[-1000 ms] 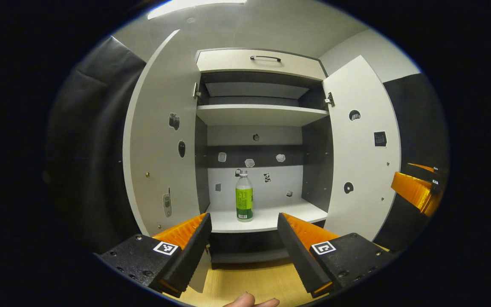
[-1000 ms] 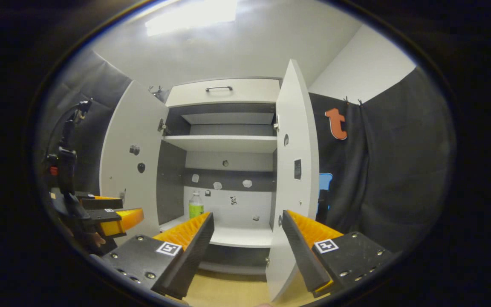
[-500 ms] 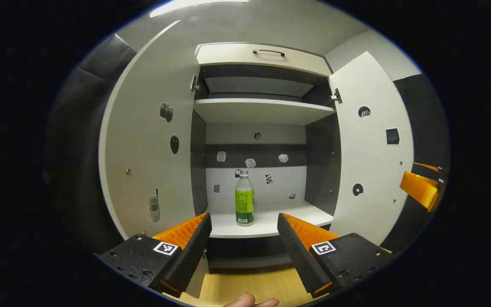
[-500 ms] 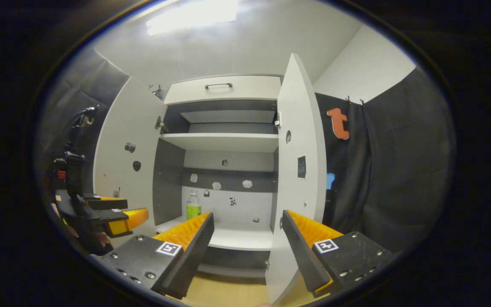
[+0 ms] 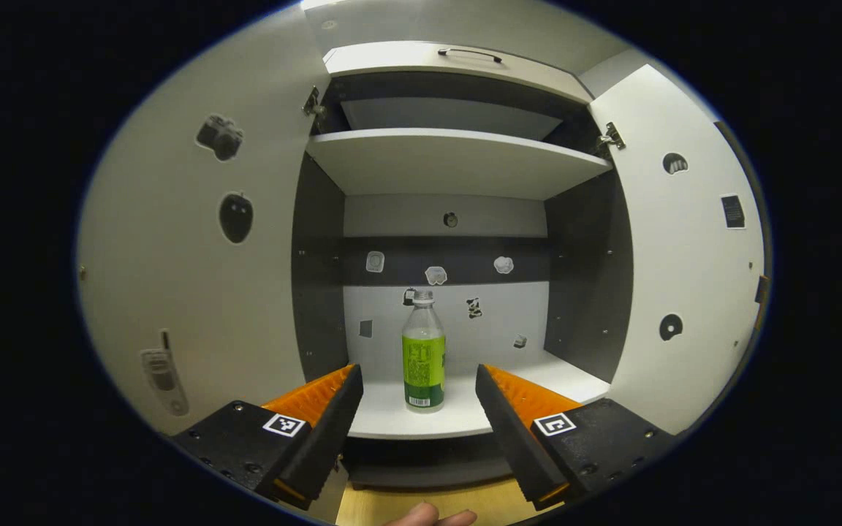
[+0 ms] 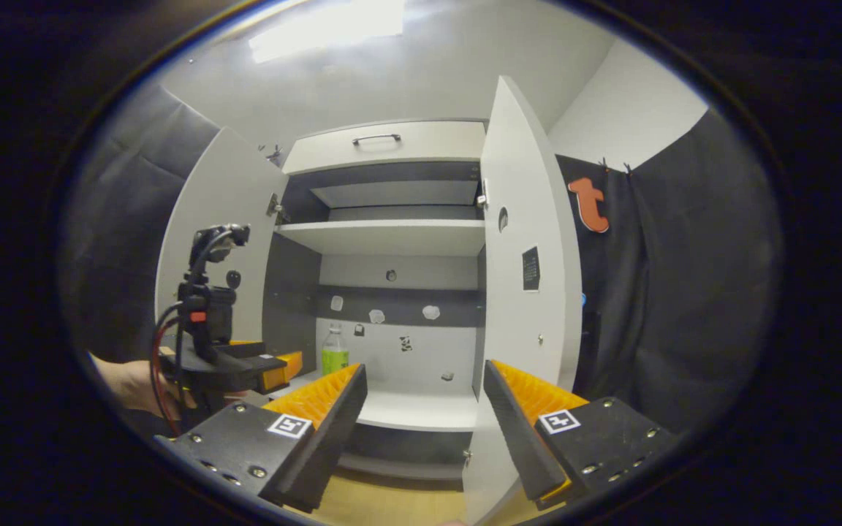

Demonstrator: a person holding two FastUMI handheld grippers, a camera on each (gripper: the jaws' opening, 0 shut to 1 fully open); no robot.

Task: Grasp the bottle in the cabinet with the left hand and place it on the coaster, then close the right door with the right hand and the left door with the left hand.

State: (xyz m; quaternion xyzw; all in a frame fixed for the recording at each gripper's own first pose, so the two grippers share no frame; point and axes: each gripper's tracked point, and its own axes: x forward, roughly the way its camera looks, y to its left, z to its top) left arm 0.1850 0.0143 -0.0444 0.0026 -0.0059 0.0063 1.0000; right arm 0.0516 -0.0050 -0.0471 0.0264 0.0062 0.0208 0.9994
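A clear bottle [image 5: 423, 351] with a green label stands upright on the cabinet's lower shelf [image 5: 457, 413]. My left gripper [image 5: 415, 398] is open just in front of that shelf, the bottle centred beyond the gap between its fingers, not touched. Both doors are swung open: the left door [image 5: 194, 270] and the right door [image 5: 684, 277]. In the right gripper view my right gripper [image 6: 425, 398] is open and holds nothing, the right door [image 6: 527, 292] edge-on ahead of it. There the bottle [image 6: 334, 352] and the left gripper [image 6: 275, 365], held by a hand, appear at the left.
An upper shelf [image 5: 457, 157] spans the cabinet above the bottle, with a drawer front [image 5: 457, 62] and handle over it. Small stickers dot the doors and back panel. Black cloth [image 6: 684, 292] hangs right of the cabinet. A wooden surface [image 6: 392, 504] lies below.
My left gripper has moved forward toward the cabinet, so the bottle and shelf loom larger. In the right gripper view, the left gripper has advanced toward the shelf. The right gripper has barely shifted.
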